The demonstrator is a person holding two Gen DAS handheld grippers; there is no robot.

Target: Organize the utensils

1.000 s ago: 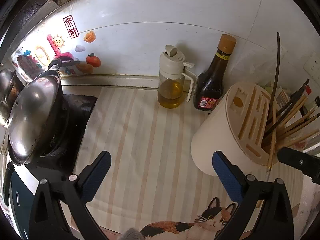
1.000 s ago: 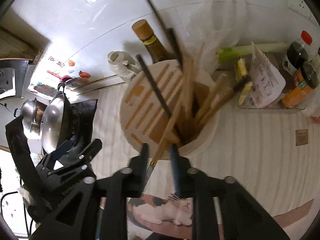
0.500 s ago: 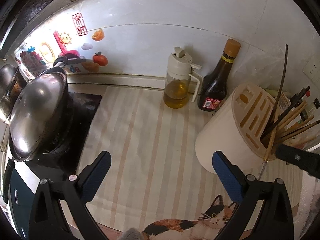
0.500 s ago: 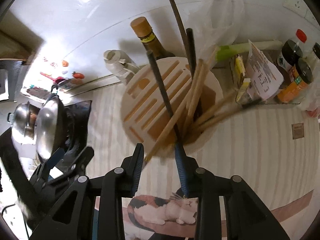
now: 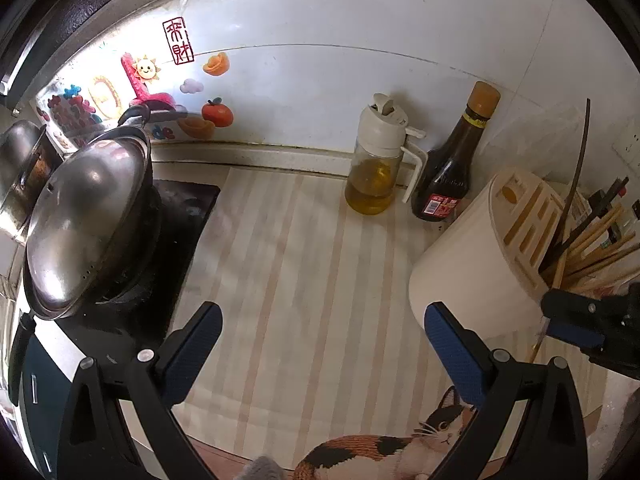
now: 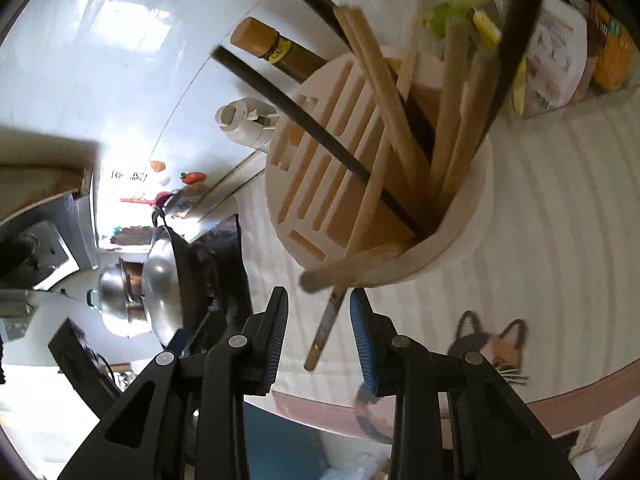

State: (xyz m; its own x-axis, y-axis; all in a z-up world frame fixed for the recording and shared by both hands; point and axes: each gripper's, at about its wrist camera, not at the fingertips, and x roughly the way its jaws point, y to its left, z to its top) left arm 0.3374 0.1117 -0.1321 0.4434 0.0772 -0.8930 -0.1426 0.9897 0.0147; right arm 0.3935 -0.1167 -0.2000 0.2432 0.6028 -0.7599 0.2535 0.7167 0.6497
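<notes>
A cream round utensil holder [image 5: 472, 276] stands on the striped counter, full of wooden and dark chopsticks [image 5: 592, 240]. In the right wrist view the holder [image 6: 452, 248] is close ahead. One wooden chopstick [image 6: 326, 328] leans out of it and hangs between my right gripper's [image 6: 319, 312] blue pads [image 6: 280, 320], which stand apart from it. The right gripper is open; it also shows in the left wrist view [image 5: 592, 320] at the holder's right. My left gripper [image 5: 322, 332] is open and empty over the counter, left of the holder.
An oil dispenser [image 5: 378, 168] and a dark sauce bottle [image 5: 452, 176] stand by the back wall. A wok with a steel lid [image 5: 84, 224] sits on the stove at left. Jars and packets [image 6: 560, 52] lie behind the holder. A cat-print mat [image 5: 384, 448] marks the front edge.
The right gripper has opened wider around the leaning chopstick and moved closer to the holder. The left gripper has drawn back a little and stays open.
</notes>
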